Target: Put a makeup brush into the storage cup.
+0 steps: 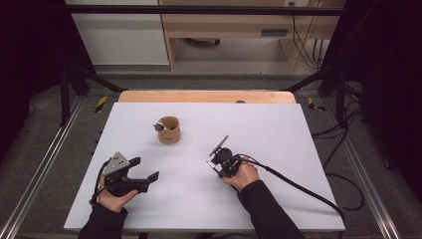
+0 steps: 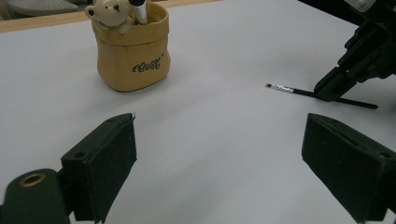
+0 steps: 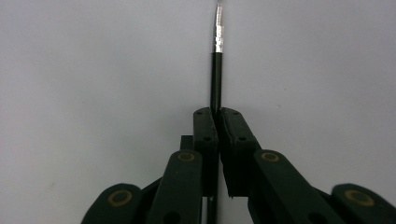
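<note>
A thin black brush (image 3: 215,79) with a silver ferrule lies on the white table (image 1: 278,129). My right gripper (image 3: 217,114) is shut on its handle, the pads pressed together around it and the tip pointing away. In the left gripper view the brush (image 2: 299,91) lies flat with the right gripper (image 2: 332,89) down on it. A tan pouch (image 1: 169,130) stands toward the back middle; it holds a small white bear (image 2: 109,13) and a pen. My left gripper (image 1: 145,168) rests at the front left, open, nothing between its jaws.
The table's far wooden edge (image 1: 206,96) runs behind the pouch. Black frame posts stand at both back corners. A cable (image 1: 298,186) trails from the right gripper toward the front right edge.
</note>
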Available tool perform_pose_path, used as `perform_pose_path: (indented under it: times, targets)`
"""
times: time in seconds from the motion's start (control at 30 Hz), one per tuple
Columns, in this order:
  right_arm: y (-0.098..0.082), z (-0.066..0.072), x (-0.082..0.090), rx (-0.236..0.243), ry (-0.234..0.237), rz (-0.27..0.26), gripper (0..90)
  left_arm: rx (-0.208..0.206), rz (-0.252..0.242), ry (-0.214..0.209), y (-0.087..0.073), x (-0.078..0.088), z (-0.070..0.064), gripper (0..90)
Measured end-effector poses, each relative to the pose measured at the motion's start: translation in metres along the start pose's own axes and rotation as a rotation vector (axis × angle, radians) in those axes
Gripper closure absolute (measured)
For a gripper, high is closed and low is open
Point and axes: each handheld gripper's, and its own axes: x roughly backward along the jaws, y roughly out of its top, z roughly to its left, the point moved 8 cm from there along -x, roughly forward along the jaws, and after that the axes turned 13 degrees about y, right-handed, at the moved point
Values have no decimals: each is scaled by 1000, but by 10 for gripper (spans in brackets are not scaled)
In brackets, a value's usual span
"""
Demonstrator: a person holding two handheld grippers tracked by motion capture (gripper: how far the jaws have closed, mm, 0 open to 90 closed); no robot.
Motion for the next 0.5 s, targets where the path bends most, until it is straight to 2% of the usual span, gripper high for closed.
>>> perform_pose_path:
  times: [0.23,0.27,0.3,0.37,0.4,0.43,0.5]
  targets:
    - [0,0,0,-3,-3,-2,857,1,0,-1,0,0,0,97]
    - [0,-2,0,27,-8,-5,857,1,0,-1,0,0,0,97]
    - [0,0,0,-5,-2,-5,857,0,0,-2,0,0,0,97]
    - [0,1,0,0,0,-1,857,2,-2,-2,0,0,0,97]
    - [-1,-1,0,25,-3,-1,857,1,-2,-2,0,1,0,97]
    - [-1,1,1,10,1,2,857,2,-3,-1,1,1,0,97]
    - [-1,2,3,10,4,-4,857,2,-3,-2,1,1,0,98]
